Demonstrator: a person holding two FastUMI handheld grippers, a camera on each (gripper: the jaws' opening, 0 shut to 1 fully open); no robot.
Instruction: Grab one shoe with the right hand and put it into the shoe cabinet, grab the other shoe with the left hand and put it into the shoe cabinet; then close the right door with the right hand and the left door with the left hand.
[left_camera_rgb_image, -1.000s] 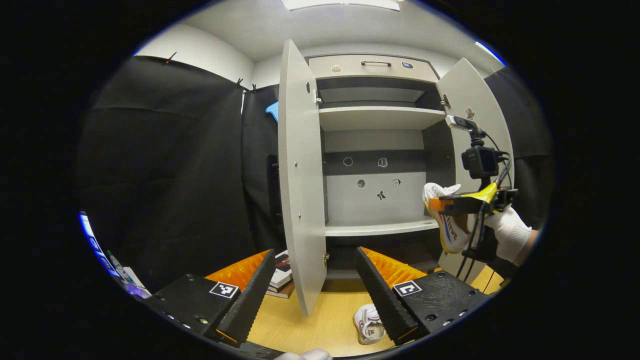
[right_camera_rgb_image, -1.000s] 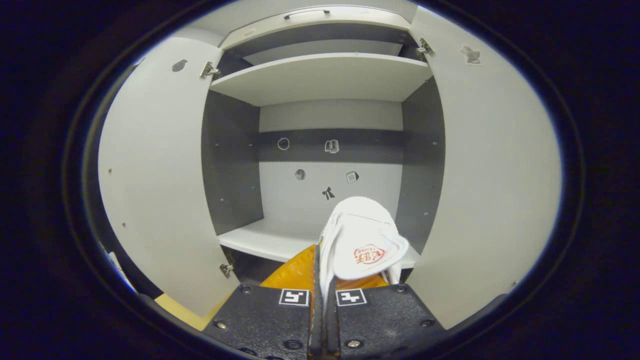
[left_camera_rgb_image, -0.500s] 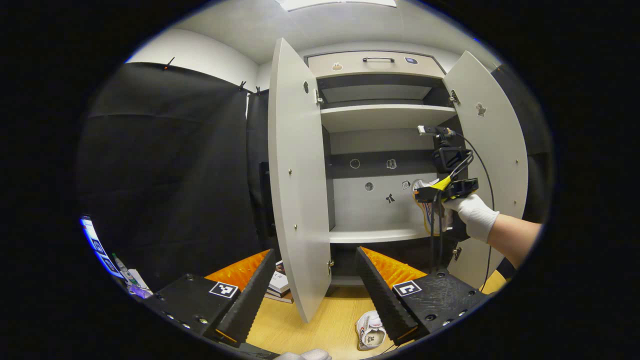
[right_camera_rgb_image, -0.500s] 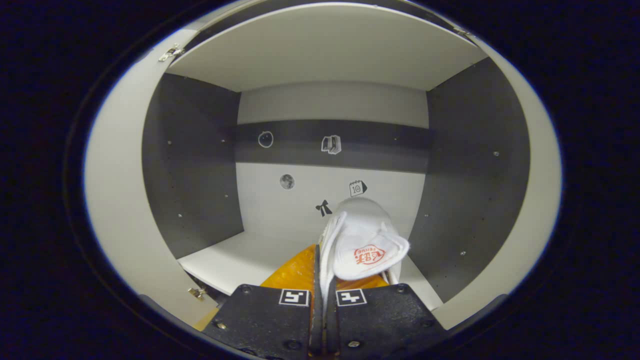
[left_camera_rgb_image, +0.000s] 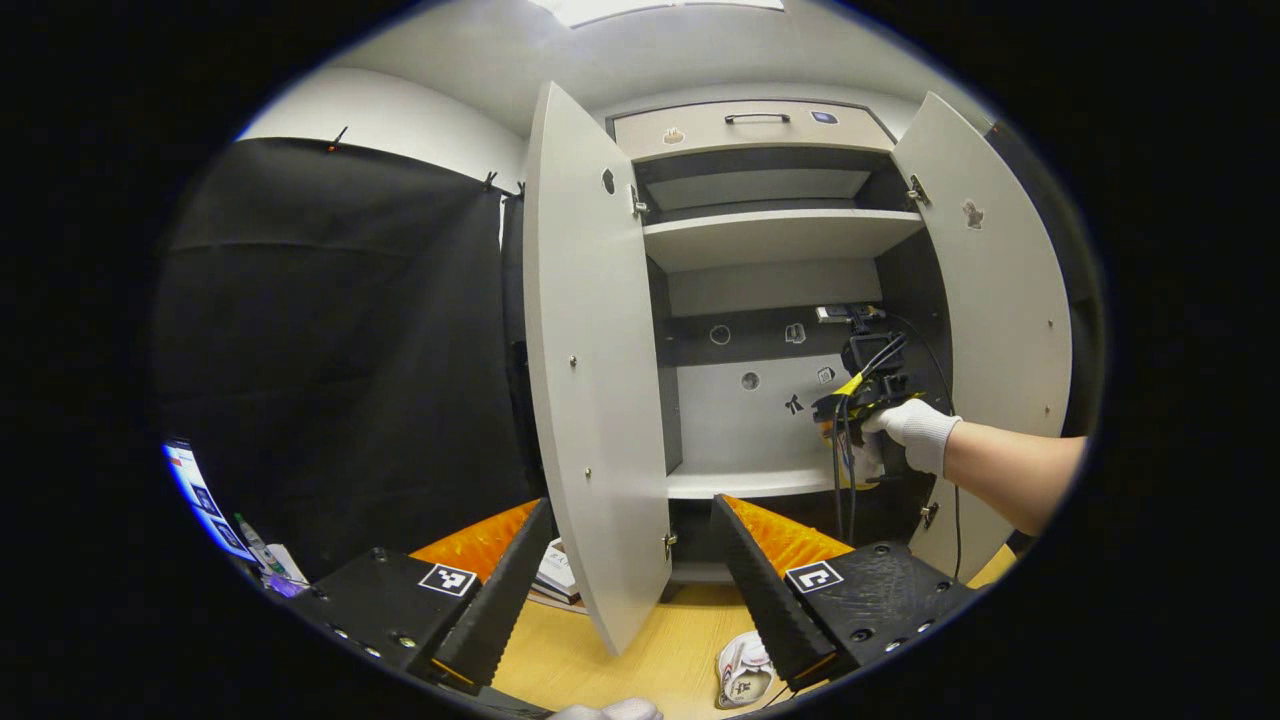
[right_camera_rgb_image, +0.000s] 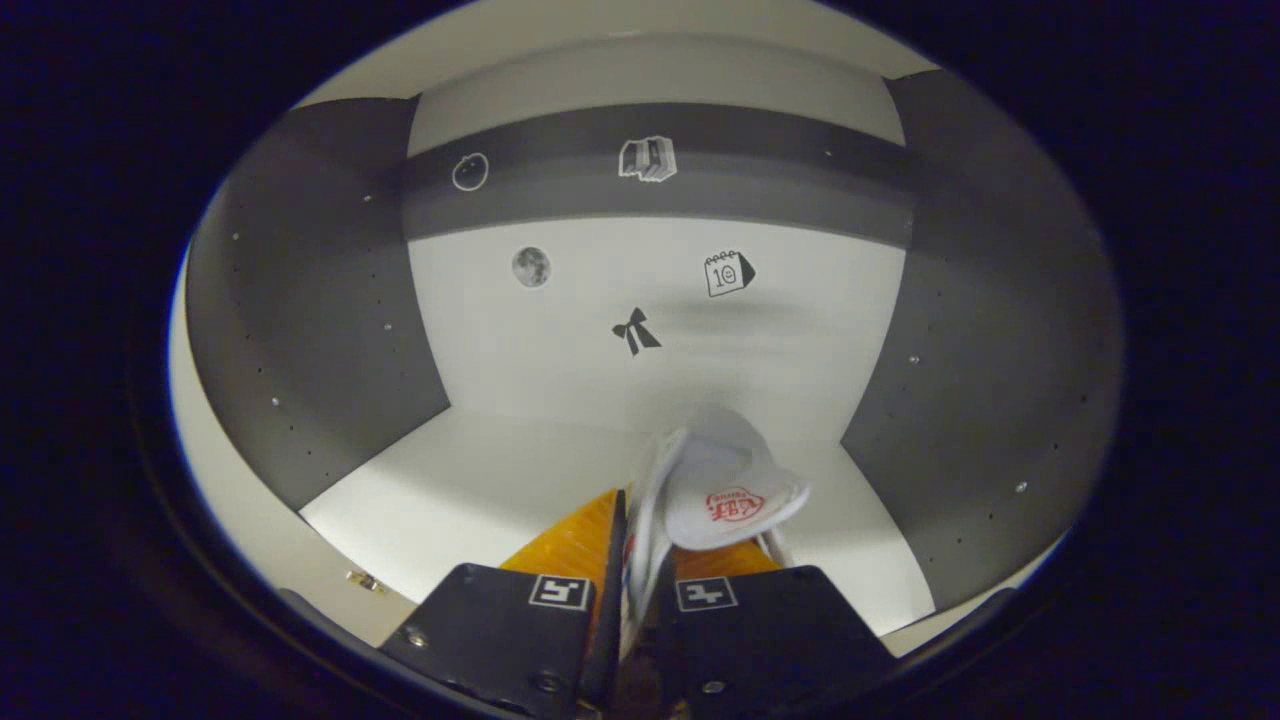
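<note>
Between right claw (right_camera_rgb_image: 632, 560) fingers (inside cabinet (right_camera_rgb_image: 320, 300)): white shoe (right_camera_rgb_image: 715, 490).

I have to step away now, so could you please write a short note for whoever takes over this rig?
Right gripper: shut on the first shoe, inside the shoe cabinet over the middle shelf, not yet set down.
Left gripper: open, holding nothing, outside the cabinet.
Second shoe: on the floor by the left gripper.
Left door and right door: open.
Left: release the shoe, store the second, close the doors.
</note>
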